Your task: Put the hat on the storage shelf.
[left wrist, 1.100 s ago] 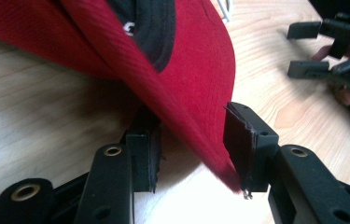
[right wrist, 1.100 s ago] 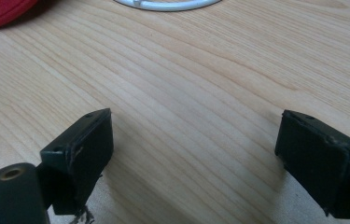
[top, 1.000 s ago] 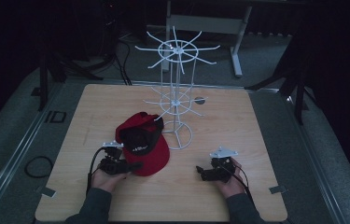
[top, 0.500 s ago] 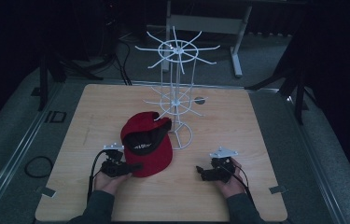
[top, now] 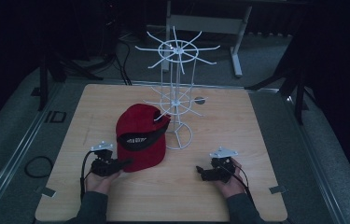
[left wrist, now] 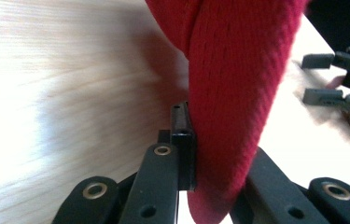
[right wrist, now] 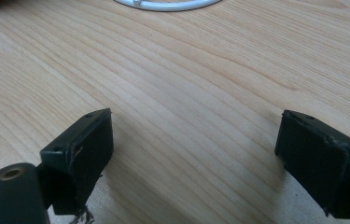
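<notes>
Two grippers: left gripper (top: 125,163) pinching red cap (top: 141,137) brim; right gripper (top: 199,171) spread wide above table (top: 238,121), holding nothing.

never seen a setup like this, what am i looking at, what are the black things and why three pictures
A person sits at a wooden table, holding a hand-operated gripper in each hand. One picture looks down from above; the other two come from cameras riding on each gripper, looking along its black jaws. On the table stand a white wire rack and a red cap. The left gripper is closed on the cap's edge, seen close up as red fabric between its jaws. The right gripper is open, holding nothing, over bare wood.
</notes>
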Tool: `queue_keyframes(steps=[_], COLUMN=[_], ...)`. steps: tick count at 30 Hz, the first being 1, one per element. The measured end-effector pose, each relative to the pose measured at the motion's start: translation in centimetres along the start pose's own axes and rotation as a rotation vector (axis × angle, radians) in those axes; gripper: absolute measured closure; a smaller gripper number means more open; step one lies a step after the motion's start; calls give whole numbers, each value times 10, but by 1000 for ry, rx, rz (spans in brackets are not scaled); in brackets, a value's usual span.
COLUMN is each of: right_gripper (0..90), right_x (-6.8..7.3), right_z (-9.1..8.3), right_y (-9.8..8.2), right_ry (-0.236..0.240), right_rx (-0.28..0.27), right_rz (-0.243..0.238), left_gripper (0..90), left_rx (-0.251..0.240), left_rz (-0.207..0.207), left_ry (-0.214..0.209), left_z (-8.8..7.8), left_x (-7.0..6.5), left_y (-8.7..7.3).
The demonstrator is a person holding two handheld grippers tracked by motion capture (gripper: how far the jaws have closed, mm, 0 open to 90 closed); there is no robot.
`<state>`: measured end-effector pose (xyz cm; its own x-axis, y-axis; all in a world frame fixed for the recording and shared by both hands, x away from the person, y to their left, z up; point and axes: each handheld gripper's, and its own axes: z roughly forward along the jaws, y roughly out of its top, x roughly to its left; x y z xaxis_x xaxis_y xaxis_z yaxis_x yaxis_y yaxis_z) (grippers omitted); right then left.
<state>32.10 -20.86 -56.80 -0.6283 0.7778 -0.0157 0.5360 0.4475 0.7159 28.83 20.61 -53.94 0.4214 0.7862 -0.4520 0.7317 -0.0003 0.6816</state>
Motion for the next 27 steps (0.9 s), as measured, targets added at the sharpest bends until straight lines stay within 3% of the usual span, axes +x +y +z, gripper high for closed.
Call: queue_keyframes(steps=[8,15,27], right_gripper=[112,112,112], right_x=[0,0,0], right_z=[0,0,0], right_y=[0,0,0], right_ry=[0,0,0], right_rx=[-2,-2,-1], right_rz=[-2,-2,-1], left_gripper=[861,861,860], left_rx=[-61,-131,-189], left_rz=[-2,27,41], left_ry=[28,78,115], left_z=[-16,-37,-52], left_x=[6,8,8], left_y=[7,22,36])
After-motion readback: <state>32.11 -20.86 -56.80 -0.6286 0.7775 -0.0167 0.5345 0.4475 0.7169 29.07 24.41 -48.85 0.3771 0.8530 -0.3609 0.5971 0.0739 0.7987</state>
